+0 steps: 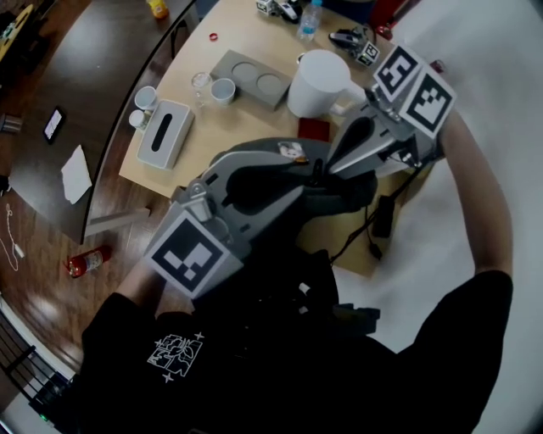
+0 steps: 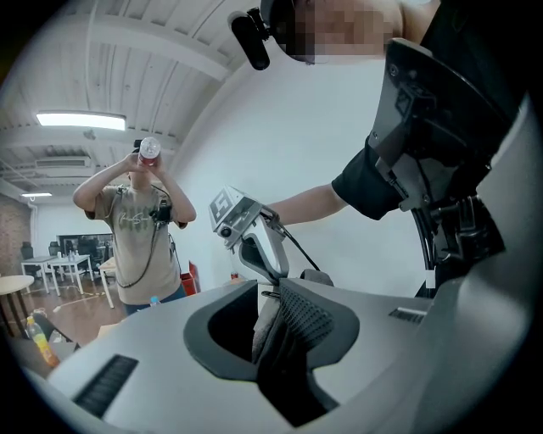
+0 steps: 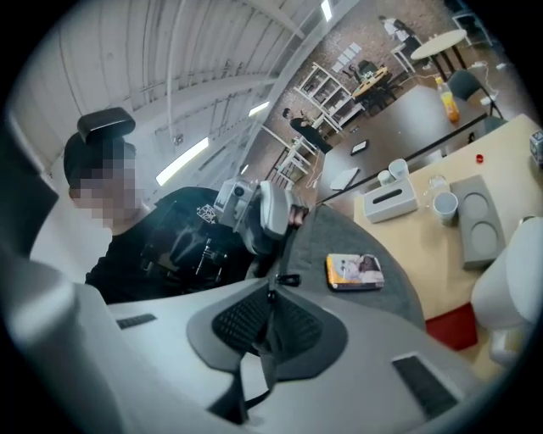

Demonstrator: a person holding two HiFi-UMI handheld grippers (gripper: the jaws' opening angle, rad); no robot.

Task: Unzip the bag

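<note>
The bag (image 3: 356,242), soft dark grey felt-like cloth with a rounded edge, lies on the pale wooden table (image 1: 254,38). The right gripper (image 3: 270,318) is clamped tight on its small black zipper pull (image 3: 286,279). The left gripper (image 2: 273,326) pinches a fold of the bag's cloth between its ribbed pads. A glossy little card (image 3: 355,269) rests on the bag.

- White jug (image 1: 318,82): upright on wooden table (image 1: 246,34).
- Grey tray (image 1: 252,79), 2 round recesses: just left of jug.
- Clear glass (image 1: 201,82) & white cup (image 1: 223,90): beside tray.
- Grey tissue box (image 1: 165,133): near table's left edge, 2 small cups (image 1: 146,97) adjacent.
- Red square pad (image 1: 314,130): next to jug base.
- Water bottle (image 1: 310,19): far edge.
- Dark table (image 1: 110,51): phone (image 1: 53,124), white paper (image 1: 75,174).
- Red canister (image 1: 88,260): lying on floor.
- Person (image 2: 136,229) in bkgd, drinking.
</note>
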